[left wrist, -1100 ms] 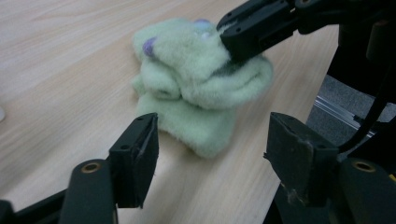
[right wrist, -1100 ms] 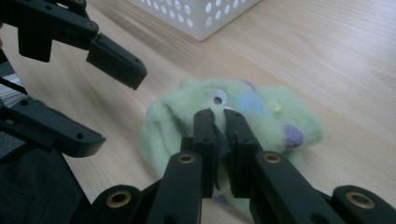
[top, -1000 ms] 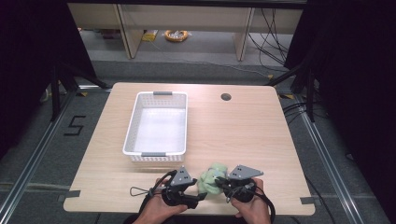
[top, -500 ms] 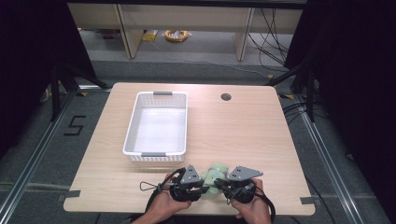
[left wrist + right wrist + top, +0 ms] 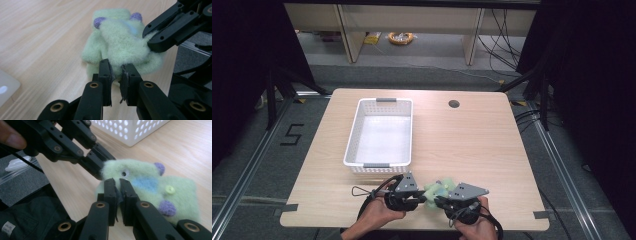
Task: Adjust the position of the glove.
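In the high view, a pale green fuzzy toy (image 5: 435, 190) lies near the front edge of the wooden bench (image 5: 482, 145), held between two hand-held tools. The left gripper (image 5: 421, 198) comes at it from the left and the right gripper (image 5: 438, 201) from the right, each carried in a hand. A white perforated basket (image 5: 382, 134) stands just behind them, apart from the toy. On the floor to the left of the bench, a mark reads "5" (image 5: 292, 135).

In the left gripper view, the left gripper (image 5: 116, 75) has just been closing, and its jaws now pinch the near fleecy edge of the toy (image 5: 120, 42). The right gripper (image 5: 153, 41) bites the toy's right side. Purple knobs sit at the toy's far end.

In the right gripper view, the right gripper (image 5: 118, 185) is clamped on the toy's (image 5: 150, 187) near edge, with fabric between the pads. The left gripper (image 5: 101, 167) grips the toy's upper left corner. A blue patch, a yellow button and purple bumps show on the toy. The basket (image 5: 130, 131) stands behind. A small white label (image 5: 7, 228) on dark cloth at lower left cannot be read.
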{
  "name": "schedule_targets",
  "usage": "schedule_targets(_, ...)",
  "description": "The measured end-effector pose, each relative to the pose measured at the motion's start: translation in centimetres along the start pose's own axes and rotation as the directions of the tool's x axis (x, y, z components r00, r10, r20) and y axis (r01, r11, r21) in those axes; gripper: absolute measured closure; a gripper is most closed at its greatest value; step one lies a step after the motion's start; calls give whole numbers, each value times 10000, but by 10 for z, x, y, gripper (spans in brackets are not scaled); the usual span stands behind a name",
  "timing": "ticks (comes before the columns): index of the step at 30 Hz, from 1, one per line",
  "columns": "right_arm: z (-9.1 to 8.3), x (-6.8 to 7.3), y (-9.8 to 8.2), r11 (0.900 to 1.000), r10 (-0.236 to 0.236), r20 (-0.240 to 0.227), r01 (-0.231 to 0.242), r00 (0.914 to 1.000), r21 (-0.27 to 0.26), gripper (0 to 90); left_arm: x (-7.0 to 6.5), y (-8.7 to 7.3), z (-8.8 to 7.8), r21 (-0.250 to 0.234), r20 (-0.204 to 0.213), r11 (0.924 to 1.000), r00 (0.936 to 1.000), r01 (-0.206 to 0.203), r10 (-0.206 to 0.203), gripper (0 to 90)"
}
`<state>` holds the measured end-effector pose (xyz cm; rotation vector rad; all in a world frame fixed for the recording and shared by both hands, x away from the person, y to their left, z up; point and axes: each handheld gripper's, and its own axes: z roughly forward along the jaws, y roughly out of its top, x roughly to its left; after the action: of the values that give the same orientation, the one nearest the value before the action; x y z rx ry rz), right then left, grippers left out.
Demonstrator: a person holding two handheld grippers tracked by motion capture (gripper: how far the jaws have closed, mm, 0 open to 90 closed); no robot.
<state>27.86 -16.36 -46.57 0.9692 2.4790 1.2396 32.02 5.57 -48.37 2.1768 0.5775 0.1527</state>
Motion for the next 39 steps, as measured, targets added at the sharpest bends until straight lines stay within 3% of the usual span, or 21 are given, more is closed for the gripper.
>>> schedule_targets(3, 5, 4, -2, 9999, -52, -60, 53, 10000, 110, 841, 4, -4, 3, 107, 137, 9999, 9999, -37, 35, 794)
schedule_targets(4, 6, 2, -2, 9998, -175, 8, 175, 9998, 105, 834, 3, -6, 4, 133, 186, 9995, 9994, 287, -290, 794)
schedule_targets(6, 6, -2, -1, 9999, -53, -107, 54, 9999, 124, 799, 5, -6, 4, 191, 201, 9998, 9998, 71, -75, 793)
schedule_targets(8, 3, -8, -2, 9996, 277, -272, -278, 9992, -35, 750, 4, -7, 5, 195, 244, 9996, 9994, 223, -228, 792)
schedule_targets(9, 2, -11, -2, 9994, 290, -460, -298, 9985, -169, 732, 5, -6, 4, 214, 248, 9997, 9996, -100, 95, 792)
schedule_targets(11, -3, -18, 0, 9989, 257, -291, -268, 9992, -378, 693, 4, -7, 5, 227, 248, 9997, 9996, 129, -135, 791)
schedule_targets(12, -7, -21, 1, 9983, 380, -131, -385, 9992, -448, 690, 6, -6, 4, 273, 271, 9995, 9995, -151, 143, 789)
schedule_targets(13, -10, -24, 1, 9972, 481, -70, -484, 9988, -563, 689, 5, -7, 5, 240, 257, 9997, 9996, -71, 65, 789)
schedule_targets(15, -15, -34, 1, 9977, 455, 375, -436, 9983, -515, 689, 4, -7, 5, 241, 283, 9995, 9994, 191, -197, 787)
schedule_targets(18, -17, -49, -4, 9962, 839, 647, -822, 9944, -274, 689, 5, -7, 5, 298, 246, 9995, 9996, 136, -144, 786)
schedule_targets(25, -8, -64, -10, 9900, 1396, 587, -1404, 9885, 102, 689, 6, -7, 6, 318, 272, 9994, 9995, 158, -167, 783)
schedule_targets(29, 2, -69, -12, 9884, 1442, 460, -1461, 9885, 411, 690, 6, -7, 6, 363, 230, 9992, 9996, 147, -155, 784)
schedule_targets(31, 7, -71, -14, 9858, 1517, 442, -1544, 9874, 665, 711, 5, -8, 6, 281, 290, 9993, 9993, 235, -244, 784)
schedule_targets(32, 11, -72, -15, 9853, 1577, 15, -1574, 9875, 667, 771, 6, -8, 5, 388, 199, 9992, 9998, 87, -95, 785)
schedule_targets(33, 10, -73, -15, 9829, 1687, 18, -1683, 9857, 748, 800, 6, -8, 5, 362, 220, 9993, 9997, 79, -87, 787)
schedule_targets(35, 10, -75, -16, 9819, 1807, -420, -1778, 9826, 657, 850, 6, -7, 6, 245, 319, 9997, 9995, -1, -7, 790)
schedule_targets(36, 9, -75, -16, 9825, 1764, -300, -1741, 9839, 660, 859, 5, -7, 5, 290, 223, 9995, 9997, 127, -134, 792)
schedule_targets(39, 2, -70, -14, 9854, 1664, -275, -1652, 9857, 405, 865, 7, -4, 3, 188, 289, 9998, 9996, -60, 55, 795)
